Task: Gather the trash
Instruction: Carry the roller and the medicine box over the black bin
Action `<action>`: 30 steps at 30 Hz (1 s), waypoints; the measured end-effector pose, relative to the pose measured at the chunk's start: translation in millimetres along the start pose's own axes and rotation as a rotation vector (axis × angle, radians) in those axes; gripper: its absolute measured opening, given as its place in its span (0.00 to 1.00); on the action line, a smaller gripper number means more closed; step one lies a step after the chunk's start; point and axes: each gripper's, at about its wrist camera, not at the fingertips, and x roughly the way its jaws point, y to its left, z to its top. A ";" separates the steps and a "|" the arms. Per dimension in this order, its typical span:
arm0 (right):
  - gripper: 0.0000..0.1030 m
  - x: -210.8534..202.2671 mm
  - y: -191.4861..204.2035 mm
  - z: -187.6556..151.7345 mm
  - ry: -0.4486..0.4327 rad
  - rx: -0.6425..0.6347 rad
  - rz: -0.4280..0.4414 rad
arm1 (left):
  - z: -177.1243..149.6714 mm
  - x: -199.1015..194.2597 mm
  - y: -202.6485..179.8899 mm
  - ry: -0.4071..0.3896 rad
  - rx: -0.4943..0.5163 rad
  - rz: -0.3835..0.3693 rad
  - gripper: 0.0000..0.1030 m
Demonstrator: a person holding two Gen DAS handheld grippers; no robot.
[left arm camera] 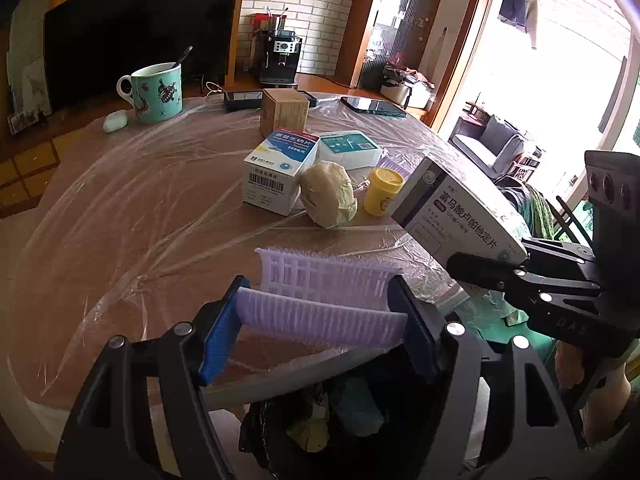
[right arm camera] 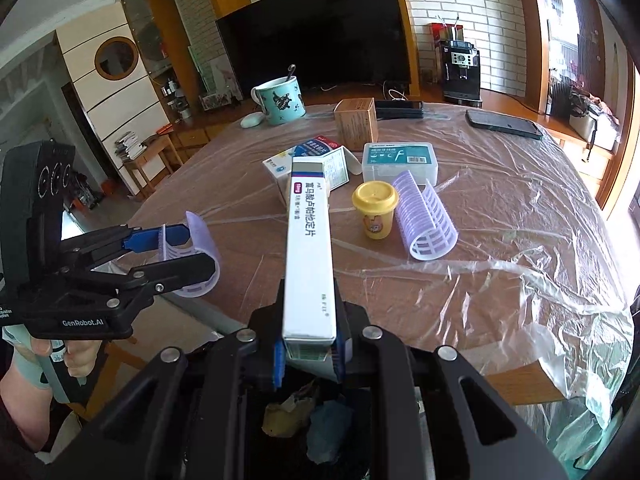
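Note:
My left gripper [left arm camera: 316,316] is shut on a lilac plastic mesh sleeve [left arm camera: 324,280] and holds it above a black-lined trash bin [left arm camera: 320,432] at the table's near edge. It also shows in the right wrist view [right arm camera: 188,248]. My right gripper [right arm camera: 308,356] is shut on a long white medicine box [right arm camera: 308,248], held over the same bin [right arm camera: 304,424]; the box shows in the left wrist view [left arm camera: 460,208]. On the table lie a crumpled beige wad [left arm camera: 328,194], a yellow lidded cup [right arm camera: 375,210], a second lilac sleeve [right arm camera: 424,216] and a white-blue medicine box [left arm camera: 280,174].
A round table under clear plastic film [right arm camera: 500,240] holds a teal mug with spoon [right arm camera: 280,100], a brown carton [right arm camera: 356,122], a floss box [right arm camera: 400,158], a phone [right arm camera: 504,124] and a white earbud case [left arm camera: 115,121]. A TV [right arm camera: 316,28] and a coffee machine [right arm camera: 460,72] stand behind.

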 end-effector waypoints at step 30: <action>0.18 -30.7 12.7 -34.0 0.032 -0.051 0.044 | -26.9 -26.3 -28.3 0.013 0.080 -0.043 0.69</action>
